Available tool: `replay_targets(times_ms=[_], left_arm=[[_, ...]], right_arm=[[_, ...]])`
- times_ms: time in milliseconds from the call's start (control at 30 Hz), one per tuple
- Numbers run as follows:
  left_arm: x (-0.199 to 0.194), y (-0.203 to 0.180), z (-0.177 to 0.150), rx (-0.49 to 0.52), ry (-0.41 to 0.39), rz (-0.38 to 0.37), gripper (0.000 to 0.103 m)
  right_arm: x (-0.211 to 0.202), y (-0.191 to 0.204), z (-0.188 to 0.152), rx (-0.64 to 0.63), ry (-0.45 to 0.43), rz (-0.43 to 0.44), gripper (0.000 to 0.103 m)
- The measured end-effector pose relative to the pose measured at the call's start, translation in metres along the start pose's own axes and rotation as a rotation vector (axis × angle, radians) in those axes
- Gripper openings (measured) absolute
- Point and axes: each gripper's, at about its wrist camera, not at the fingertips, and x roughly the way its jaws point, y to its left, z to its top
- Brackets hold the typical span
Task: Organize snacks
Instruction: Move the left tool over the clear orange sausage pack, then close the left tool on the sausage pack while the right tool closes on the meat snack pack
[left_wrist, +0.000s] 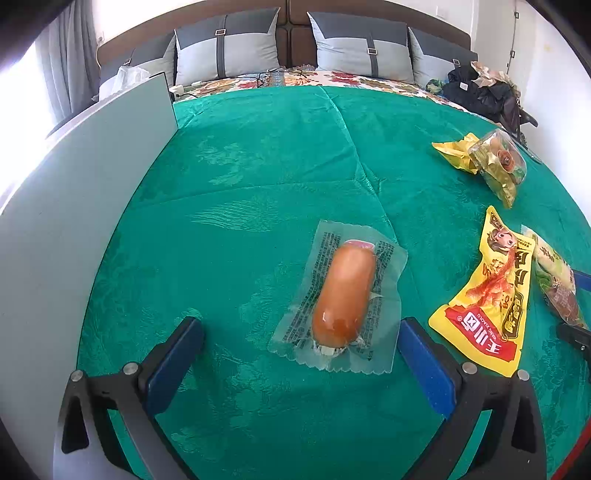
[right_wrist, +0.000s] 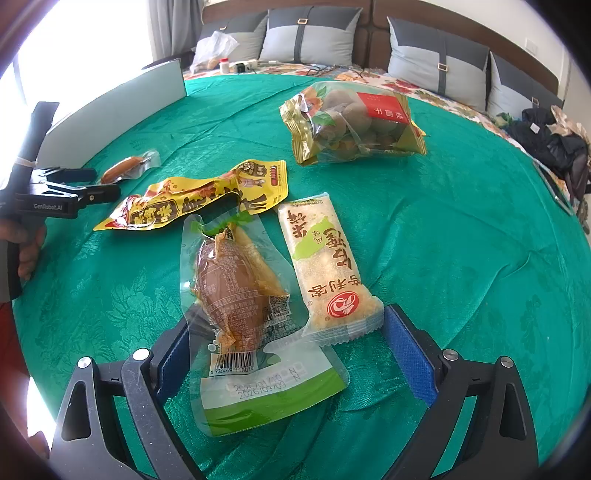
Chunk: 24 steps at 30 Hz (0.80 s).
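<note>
A vacuum-packed sausage (left_wrist: 343, 295) lies on the green cloth (left_wrist: 258, 166), between and just ahead of my open left gripper (left_wrist: 301, 336). It also shows in the right wrist view (right_wrist: 127, 166), next to the left gripper (right_wrist: 92, 184). My right gripper (right_wrist: 284, 328) is open, with a clear-and-green pack of braised meat (right_wrist: 240, 295) lying between its fingers and a rice-cracker pack (right_wrist: 328, 266) beside it. A yellow chicken-feet pack (right_wrist: 199, 195) and a bag of round brown snacks (right_wrist: 351, 122) lie farther off.
A white board (left_wrist: 74, 221) stands along the left edge of the cloth. Grey pillows (left_wrist: 229, 48) line the headboard. Dark clothes (right_wrist: 550, 144) are heaped at the far right. Small items and a plastic bag (right_wrist: 218, 48) sit at the far left of the bed.
</note>
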Motion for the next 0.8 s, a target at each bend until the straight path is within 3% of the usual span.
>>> replay_targets(times_ms=[133, 200, 333, 467, 567, 667, 733, 800], left_arm=[[0.0, 0.0, 0.0, -0.001, 0.0, -0.001, 0.103], [0.0, 0.0, 0.0, 0.0, 0.0, 0.0, 0.103], [0.001, 0.0, 0.0, 0.0, 0.0, 0.0, 0.103], [0.001, 0.001, 0.0, 0.0, 0.0, 0.0, 0.103], [0.001, 0.001, 0.0, 0.0, 0.0, -0.001, 0.103], [0.001, 0.001, 0.002, 0.03, 0.023, -0.017, 0.103], [0.002, 0.005, 0.009, 0.064, 0.094, -0.061, 0.102], [-0.004, 0.014, 0.018, 0.027, 0.129, -0.117, 0.101]], right_arm=[[-0.001, 0.0, -0.001, 0.005, 0.006, -0.003, 0.096], [-0.002, 0.004, -0.001, -0.008, 0.057, 0.014, 0.096], [-0.023, 0.006, -0.003, -0.004, 0.108, 0.144, 0.095], [-0.039, 0.008, 0.012, -0.028, 0.086, 0.171, 0.095], [-0.029, 0.019, 0.031, -0.069, 0.102, 0.195, 0.094], [-0.002, 0.036, 0.043, -0.129, 0.167, 0.168, 0.093], [0.016, 0.046, 0.045, -0.179, 0.215, 0.124, 0.093], [0.026, 0.056, 0.044, -0.24, 0.256, 0.076, 0.092]])
